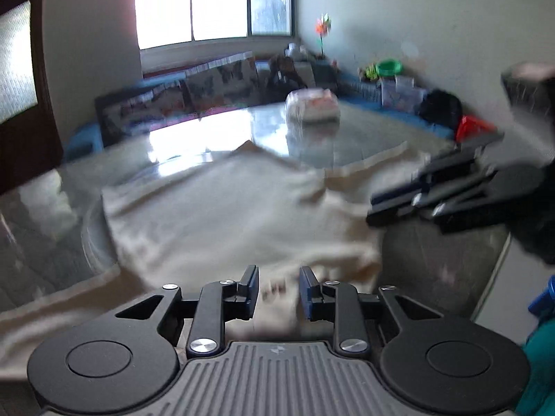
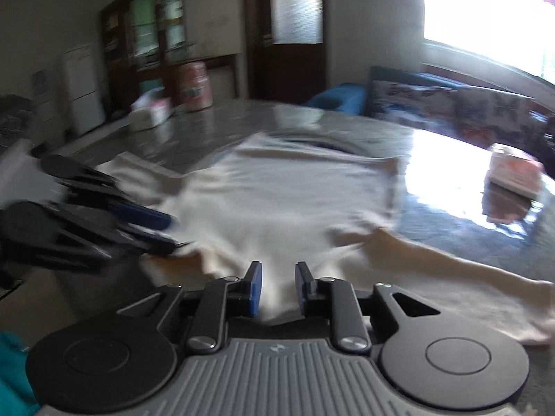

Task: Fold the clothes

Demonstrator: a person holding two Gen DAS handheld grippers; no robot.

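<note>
A cream shirt (image 1: 225,215) lies spread on a glossy table (image 1: 270,128), with a sleeve trailing toward the near edge. My left gripper (image 1: 279,291) is open over the shirt's near hem, with cloth lying in the gap between its fingers. In the right wrist view the shirt (image 2: 284,201) is spread ahead, and my right gripper (image 2: 277,287) is open at its near edge with cloth between the jaws. Each gripper appears blurred in the other's view: the right gripper (image 1: 373,209) at the shirt's right side, the left gripper (image 2: 173,232) at its left side.
A wrapped packet (image 1: 312,104) sits on the far part of the table, and shows as the packet (image 2: 513,170) in the right wrist view. A pink jar (image 2: 194,85) and a tissue box (image 2: 151,111) stand at the far left. A sofa with cushions (image 1: 208,86) runs behind the table.
</note>
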